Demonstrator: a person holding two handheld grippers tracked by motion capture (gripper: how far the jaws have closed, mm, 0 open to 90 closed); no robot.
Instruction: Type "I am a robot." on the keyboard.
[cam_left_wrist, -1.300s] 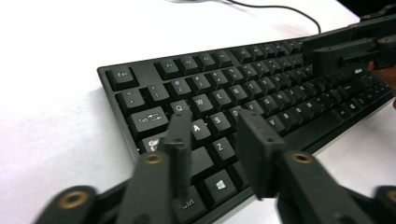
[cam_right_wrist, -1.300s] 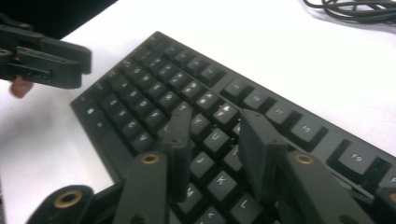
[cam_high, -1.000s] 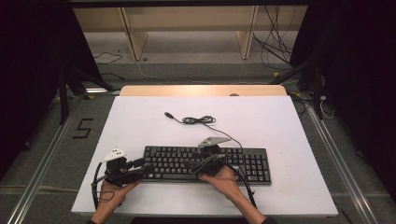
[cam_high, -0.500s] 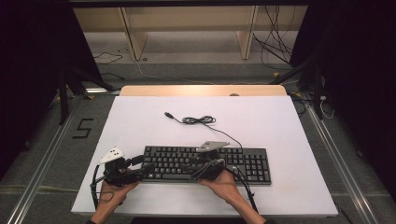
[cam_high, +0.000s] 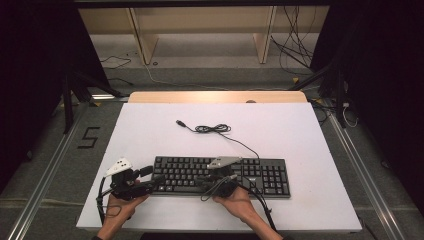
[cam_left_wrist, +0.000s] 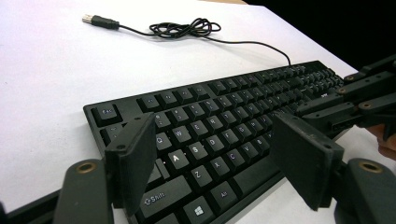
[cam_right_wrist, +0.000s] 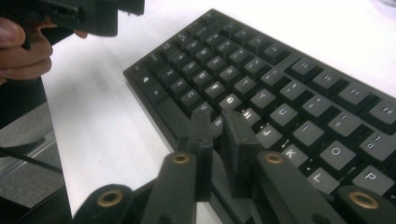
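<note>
PROGRESS: typing on keyboard (cam_high: 220, 176) looks under way, extent cannot be judged | KEYBOARD: near worktop's front edge, cable (cam_high: 212, 129) coiled behind | LEFT gripper (cam_left_wrist: 219, 161): over left end, jaws just widened, nothing between | RIGHT gripper (cam_right_wrist: 218, 135): jaws just closed almost together, empty, tips on middle keys | CHANGE: keyboard unmoved.

White table top (cam_high: 300, 130), rectangular, with a pale wooden strip (cam_high: 215, 97) along its far edge. Grey floor (cam_high: 200, 75) around it; metal rails (cam_high: 45, 175) ran along both sides. A black "5" (cam_high: 88, 137) was marked on the floor at left. Light wooden shelving (cam_high: 200, 30) stood behind, loose cables (cam_high: 295, 45) beside it. Dark curtains (cam_high: 35, 65) flanked the scene.
</note>
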